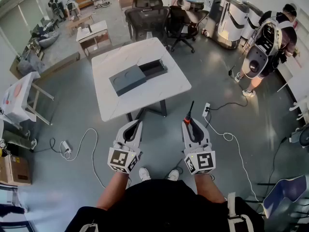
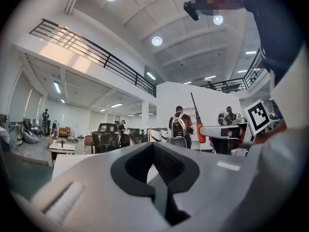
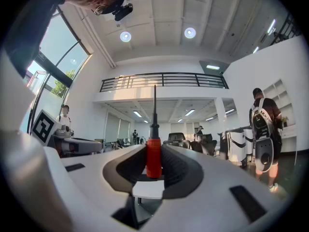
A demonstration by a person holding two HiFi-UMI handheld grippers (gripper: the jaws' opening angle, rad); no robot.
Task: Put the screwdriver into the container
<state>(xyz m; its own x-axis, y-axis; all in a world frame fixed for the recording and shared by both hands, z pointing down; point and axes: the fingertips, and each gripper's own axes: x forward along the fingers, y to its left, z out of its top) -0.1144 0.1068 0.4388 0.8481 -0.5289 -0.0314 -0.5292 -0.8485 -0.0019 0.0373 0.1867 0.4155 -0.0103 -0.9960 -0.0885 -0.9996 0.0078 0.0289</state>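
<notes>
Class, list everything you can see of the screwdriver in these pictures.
The screwdriver has a red handle that looks plastic, a black collar and a thin dark shaft; its tip is too small to tell. It lies in line with the right gripper, shaft pointing out past the tips. The ribbed fingers clamp the handle from both sides; nothing else touches it. It is held in the air over the floor, short of the white table carrying the grey container.

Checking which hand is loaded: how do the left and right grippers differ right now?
The right gripper clamps a red-handled screwdriver, shaft pointing ahead; the left gripper holds nothing. The left gripper's jaws meet; the right gripper's are kept apart by the handle. Both point toward the white table.
</notes>
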